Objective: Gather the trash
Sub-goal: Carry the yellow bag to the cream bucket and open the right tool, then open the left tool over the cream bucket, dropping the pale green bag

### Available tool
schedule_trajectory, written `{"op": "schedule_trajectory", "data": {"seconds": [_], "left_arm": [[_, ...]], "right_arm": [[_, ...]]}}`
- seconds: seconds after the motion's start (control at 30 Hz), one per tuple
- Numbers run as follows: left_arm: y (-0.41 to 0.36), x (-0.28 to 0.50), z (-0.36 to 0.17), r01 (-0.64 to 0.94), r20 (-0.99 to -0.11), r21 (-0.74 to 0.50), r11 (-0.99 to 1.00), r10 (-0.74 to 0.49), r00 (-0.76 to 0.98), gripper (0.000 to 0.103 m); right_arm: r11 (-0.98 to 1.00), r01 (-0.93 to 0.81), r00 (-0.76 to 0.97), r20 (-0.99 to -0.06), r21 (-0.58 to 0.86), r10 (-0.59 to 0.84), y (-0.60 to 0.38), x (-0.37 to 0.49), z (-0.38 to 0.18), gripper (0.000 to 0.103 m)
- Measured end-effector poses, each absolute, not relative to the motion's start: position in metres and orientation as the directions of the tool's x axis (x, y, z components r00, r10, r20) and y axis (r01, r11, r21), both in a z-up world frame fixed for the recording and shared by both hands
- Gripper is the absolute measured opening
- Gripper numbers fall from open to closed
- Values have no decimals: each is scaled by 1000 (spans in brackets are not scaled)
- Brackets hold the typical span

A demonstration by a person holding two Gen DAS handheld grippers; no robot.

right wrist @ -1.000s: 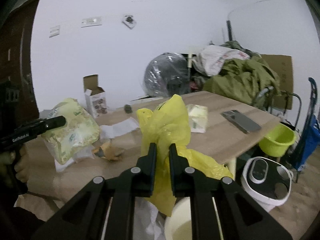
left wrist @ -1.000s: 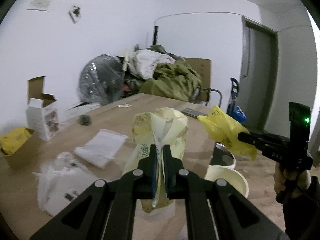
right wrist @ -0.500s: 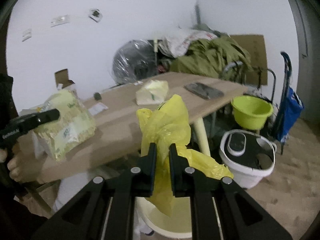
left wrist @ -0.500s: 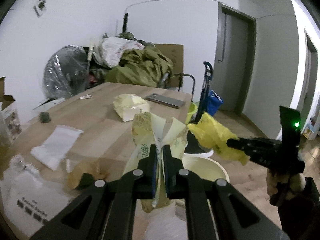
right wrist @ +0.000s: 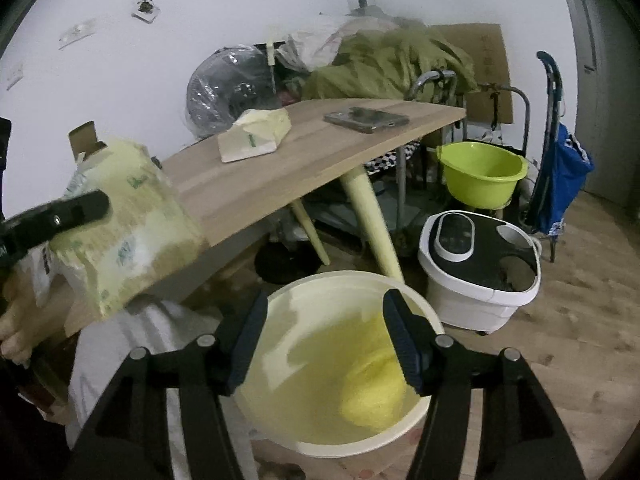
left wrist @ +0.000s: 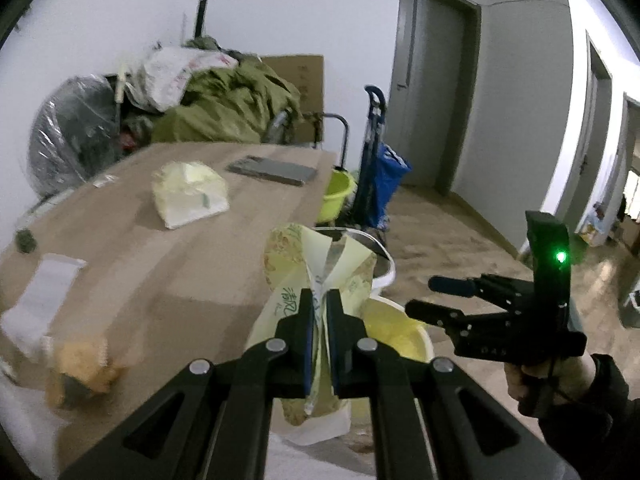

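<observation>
Walls: plain white wall (right wrist: 200, 20) with small fittings high up.
Floor: light wood-look floor (right wrist: 580, 300).
Door: grey door (left wrist: 432, 92), shut, beside a bright doorway (left wrist: 634, 184) at right.
Table: wooden table (right wrist: 280, 176) on pale tapered legs.
Far corner: olive cloth heap (left wrist: 232, 108), cardboard sheet (left wrist: 308, 76), plastic-wrapped fan (left wrist: 72, 132).
Floor items: green basin (right wrist: 480, 176), blue trolley bag (right wrist: 564, 176).

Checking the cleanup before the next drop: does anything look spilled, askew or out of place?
Nothing spilled. The yellow bag lies inside the cream bucket, below the opening right gripper. The left gripper holds the tissue pack.
</observation>
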State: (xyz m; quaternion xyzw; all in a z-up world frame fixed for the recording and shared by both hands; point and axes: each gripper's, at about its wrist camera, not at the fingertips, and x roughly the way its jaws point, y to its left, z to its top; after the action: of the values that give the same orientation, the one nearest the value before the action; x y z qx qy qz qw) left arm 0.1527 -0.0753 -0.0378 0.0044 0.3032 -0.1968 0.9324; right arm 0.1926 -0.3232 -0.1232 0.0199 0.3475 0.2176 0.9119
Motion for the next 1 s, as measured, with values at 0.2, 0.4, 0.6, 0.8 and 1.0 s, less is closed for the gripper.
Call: {"op": "schedule_trajectory", "data": {"seconds": [0.2, 0.4, 0.6, 0.8, 1.0], "left_arm": [[-95, 177, -46, 408, -579, -176, 896, -429, 693, 6], [-122, 210, -72, 418, -663, -203, 885, -439, 606, 6], [-131, 221, -93, 426, -697, -260, 867, -474, 539, 62], [-118, 217, -85, 414, -669, -279, 866, -485, 564, 63], [-91, 206, -67, 376, -637, -275, 885, -460, 618, 63]], "right_arm": [[933, -315, 696, -627, 172, 350, -343, 197, -119, 58], [953, -248, 734, -609, 171, 301, -363, 192, -112, 58], [958, -236, 737, -613, 161, 285, -370, 186, -110, 58], [956, -258, 741, -606, 142, 290, -363, 184, -100, 58], [943, -307, 746, -583, 127, 321, -344, 184, -87, 58]]}}
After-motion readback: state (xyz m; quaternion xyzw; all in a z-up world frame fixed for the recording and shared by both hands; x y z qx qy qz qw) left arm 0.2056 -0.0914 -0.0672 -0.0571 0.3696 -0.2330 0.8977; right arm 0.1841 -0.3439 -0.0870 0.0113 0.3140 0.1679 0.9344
